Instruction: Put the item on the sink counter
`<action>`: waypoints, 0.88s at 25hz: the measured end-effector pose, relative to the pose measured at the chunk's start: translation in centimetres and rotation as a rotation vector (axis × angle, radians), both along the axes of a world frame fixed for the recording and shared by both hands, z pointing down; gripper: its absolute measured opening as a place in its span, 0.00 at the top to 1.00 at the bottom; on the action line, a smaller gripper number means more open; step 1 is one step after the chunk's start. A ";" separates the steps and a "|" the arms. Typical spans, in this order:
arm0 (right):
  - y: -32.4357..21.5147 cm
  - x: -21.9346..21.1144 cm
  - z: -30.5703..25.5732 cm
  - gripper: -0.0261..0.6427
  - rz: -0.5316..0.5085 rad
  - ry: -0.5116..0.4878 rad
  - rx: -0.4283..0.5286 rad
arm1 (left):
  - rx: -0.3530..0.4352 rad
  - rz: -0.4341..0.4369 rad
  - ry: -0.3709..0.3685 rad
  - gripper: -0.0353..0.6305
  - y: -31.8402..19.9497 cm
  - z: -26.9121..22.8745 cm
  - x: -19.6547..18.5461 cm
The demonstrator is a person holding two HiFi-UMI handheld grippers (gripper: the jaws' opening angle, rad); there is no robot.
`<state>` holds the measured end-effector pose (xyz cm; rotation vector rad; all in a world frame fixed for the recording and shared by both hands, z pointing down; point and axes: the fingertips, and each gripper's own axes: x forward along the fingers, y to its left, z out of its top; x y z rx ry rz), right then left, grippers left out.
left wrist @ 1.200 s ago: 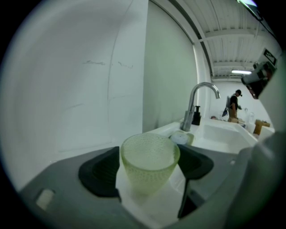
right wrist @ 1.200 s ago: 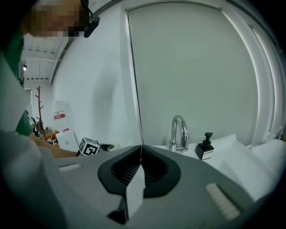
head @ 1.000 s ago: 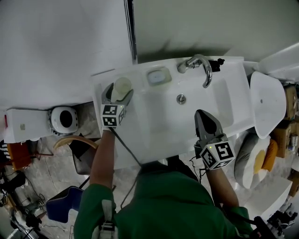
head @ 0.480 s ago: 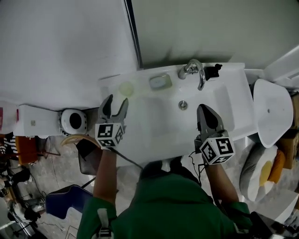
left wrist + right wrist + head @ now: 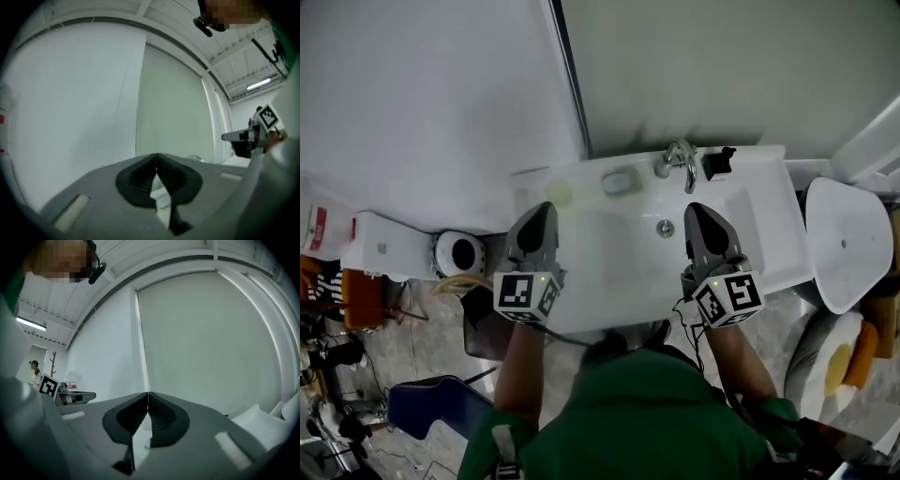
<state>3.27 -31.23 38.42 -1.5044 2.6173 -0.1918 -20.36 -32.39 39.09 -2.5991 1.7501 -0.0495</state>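
A pale round item (image 5: pixel 560 194) lies on the back left corner of the white sink counter (image 5: pixel 600 281). My left gripper (image 5: pixel 543 207) hovers just in front of it, apart from it, jaws shut with nothing between them. In the left gripper view the left gripper (image 5: pixel 156 157) points up at the wall. My right gripper (image 5: pixel 699 209) is over the basin near the drain (image 5: pixel 666 228), also shut and empty. The right gripper view shows the right gripper (image 5: pixel 148 393) with its pads together.
A soap dish (image 5: pixel 621 181), a chrome faucet (image 5: pixel 680 157) and a small black object (image 5: pixel 718 162) line the counter's back edge. A white toilet lid (image 5: pixel 844 244) stands to the right. A white box (image 5: pixel 389 246) and a round white device (image 5: pixel 461 253) are to the left.
My left gripper has let go of the pale round item, drawn back toward me and shut its jaws. The item stays on the counter. The right gripper has barely moved.
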 end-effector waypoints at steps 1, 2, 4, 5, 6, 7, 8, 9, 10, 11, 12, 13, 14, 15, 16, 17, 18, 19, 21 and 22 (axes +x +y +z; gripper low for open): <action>0.1 0.1 -0.6 0.96 -0.003 -0.002 0.014 | 0.016 0.007 -0.009 0.95 0.3 -0.9 0.6; 0.2 0.3 -1.2 0.96 -0.004 -0.004 0.028 | 0.030 0.012 -0.019 0.95 0.6 -1.8 1.2; 0.4 0.8 -2.4 0.96 -0.004 -0.009 0.053 | 0.055 0.020 -0.029 0.95 1.1 -3.4 2.1; 0.6 1.0 -2.9 0.96 -0.004 -0.011 0.063 | 0.066 0.022 -0.029 0.95 1.3 -4.1 2.5; 0.7 1.2 -3.5 0.96 -0.002 -0.012 0.072 | 0.077 0.022 -0.027 0.95 1.6 -4.8 2.8; 0.8 1.4 -4.1 0.96 -0.001 -0.011 0.083 | 0.090 0.021 -0.025 0.95 1.7 -5.5 3.0; 0.8 1.6 -4.7 0.96 -0.001 -0.005 0.098 | 0.103 0.020 -0.024 0.95 1.9 -6.2 3.3; 0.9 1.7 -5.2 0.96 -0.003 0.003 0.114 | 0.117 0.020 -0.023 0.95 2.0 -6.8 3.5; 1.0 1.7 -5.8 0.96 -0.005 0.011 0.129 | 0.132 0.019 -0.024 0.95 2.2 -7.4 3.7; 1.1 1.8 -6.4 0.96 -0.007 0.018 0.143 | 0.147 0.019 -0.025 0.95 2.3 -8.0 3.9; 1.2 1.8 -6.9 0.96 -0.008 0.023 0.156 | 0.160 0.020 -0.027 0.95 2.5 -8.5 4.1; 1.3 1.9 -7.4 0.96 -0.009 0.027 0.168 | 0.173 0.022 -0.030 0.95 2.6 -9.0 4.3; 1.3 2.1 -7.8 0.96 -0.008 0.031 0.179 | 0.183 0.024 -0.032 0.95 2.6 -9.4 4.6; 1.4 2.2 -8.2 0.96 -0.008 0.034 0.189 | 0.190 0.025 -0.033 0.95 2.6 -9.8 4.8; 1.4 2.4 -8.5 0.96 -0.009 0.037 0.198 | 0.195 0.026 -0.033 0.95 2.6 -10.1 5.0; 1.4 2.6 -8.8 0.96 -0.009 0.039 0.205 | 0.200 0.026 -0.034 0.95 2.6 -10.4 5.1; 1.4 2.7 -9.1 0.96 -0.010 0.041 0.211 | 0.204 0.025 -0.035 0.95 2.5 -10.6 5.2; 1.4 2.8 -9.3 0.96 -0.010 0.042 0.216 | 0.208 0.024 -0.034 0.95 2.6 -10.8 5.3; 1.3 2.9 -9.5 0.96 -0.011 0.042 0.220 | 0.214 0.022 -0.033 0.95 2.6 -11.1 5.4; 1.2 3.0 -9.5 0.96 -0.011 0.042 0.221 | 0.215 0.022 -0.032 0.95 2.6 -11.0 5.5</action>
